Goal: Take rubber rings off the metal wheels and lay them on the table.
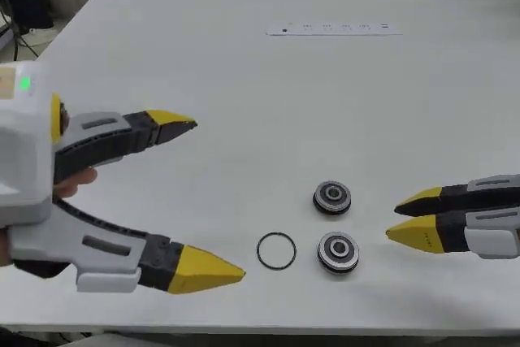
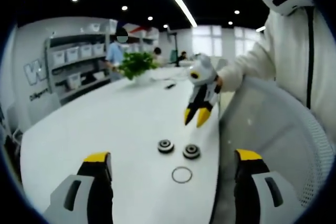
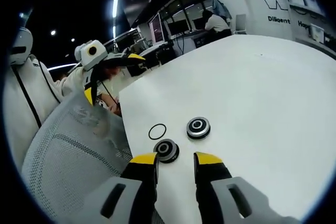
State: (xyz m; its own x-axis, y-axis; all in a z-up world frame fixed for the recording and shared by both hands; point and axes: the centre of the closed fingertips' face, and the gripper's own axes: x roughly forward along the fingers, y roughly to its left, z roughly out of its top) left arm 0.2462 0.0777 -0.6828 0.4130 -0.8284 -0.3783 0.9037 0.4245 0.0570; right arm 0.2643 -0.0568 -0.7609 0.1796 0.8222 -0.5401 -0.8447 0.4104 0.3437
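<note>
Left hand-held gripper spread wide, empty; right hand-held gripper narrowly parted, empty, near wheel

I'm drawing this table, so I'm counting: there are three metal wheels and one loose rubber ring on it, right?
Not quite. There are two metal wheels, not three: the far wheel and the near wheel, as the head view shows. One loose rubber ring does lie on the table.

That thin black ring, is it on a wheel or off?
Off. The ring lies flat on the table, beside the near wheel and apart from it, with bare table showing through its middle.
</note>
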